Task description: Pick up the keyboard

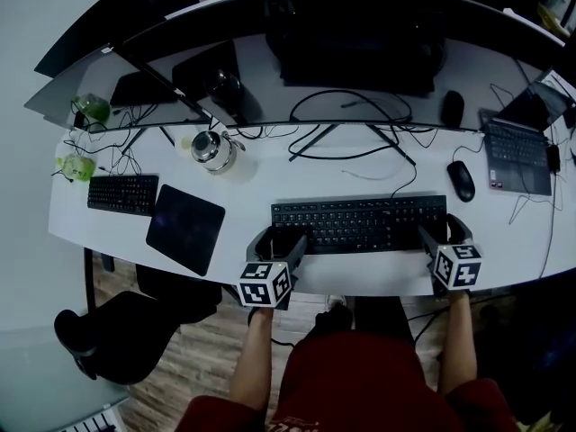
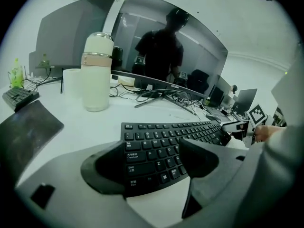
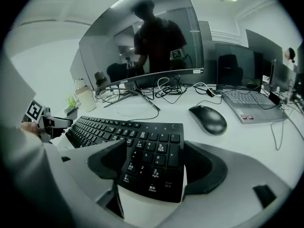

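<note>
A black full-size keyboard [image 1: 360, 223] lies flat on the white desk [image 1: 252, 187], near its front edge. My left gripper [image 1: 281, 241] stands open at its left end. In the left gripper view the keyboard [image 2: 166, 141] has its near-left corner between the wide jaws of the left gripper [image 2: 152, 152], and the pads do not press on it. My right gripper [image 1: 443, 230] stands open at the right end. In the right gripper view the number pad of the keyboard [image 3: 142, 151] lies between the jaws of the right gripper [image 3: 154, 156], with gaps at both sides.
A black mouse [image 1: 461, 180] sits just right of the keyboard, a laptop [image 1: 519, 156] beyond it. A curved monitor [image 1: 360, 34] and loose cables [image 1: 346, 142] stand behind. A metal flask [image 1: 212, 148], a dark mouse pad [image 1: 184, 228] and a small keyboard [image 1: 123, 193] lie to the left.
</note>
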